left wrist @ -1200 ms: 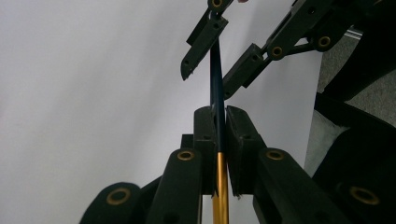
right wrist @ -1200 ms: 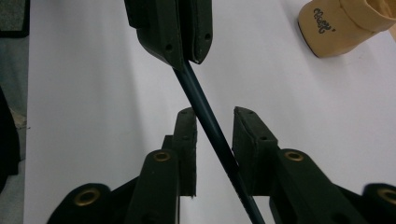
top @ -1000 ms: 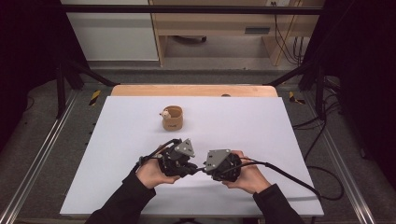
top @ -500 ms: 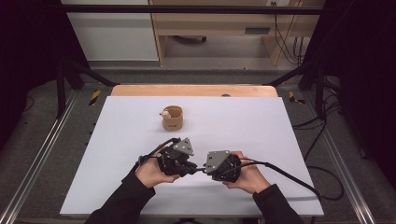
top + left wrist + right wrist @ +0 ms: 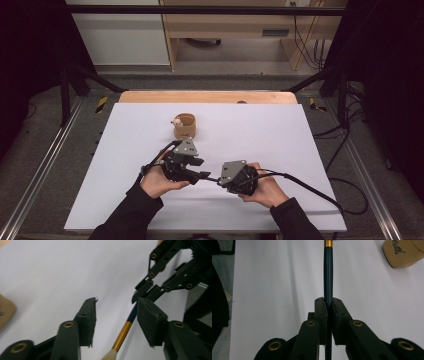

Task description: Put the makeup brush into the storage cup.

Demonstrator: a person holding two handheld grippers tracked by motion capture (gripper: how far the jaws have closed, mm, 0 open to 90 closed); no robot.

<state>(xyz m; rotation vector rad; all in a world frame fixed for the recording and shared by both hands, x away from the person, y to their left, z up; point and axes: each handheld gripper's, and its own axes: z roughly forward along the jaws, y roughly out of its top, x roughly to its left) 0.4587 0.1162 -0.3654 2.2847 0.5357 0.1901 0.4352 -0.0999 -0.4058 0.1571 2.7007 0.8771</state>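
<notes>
On the white table point(image 5: 280, 140), the right gripper point(image 5: 328, 305) is clamping the brush point(image 5: 328, 275); the left gripper point(image 5: 116, 315), spread, is straddling it—centre the ferrule between its jaws before closing.

Black grippers point(image 5: 202, 170) w/ brass screws, grey plates, black sleeves.

A white table point(image 5: 280, 140) with a wooden far edge carries a small tan cup point(image 5: 184, 126).
</notes>
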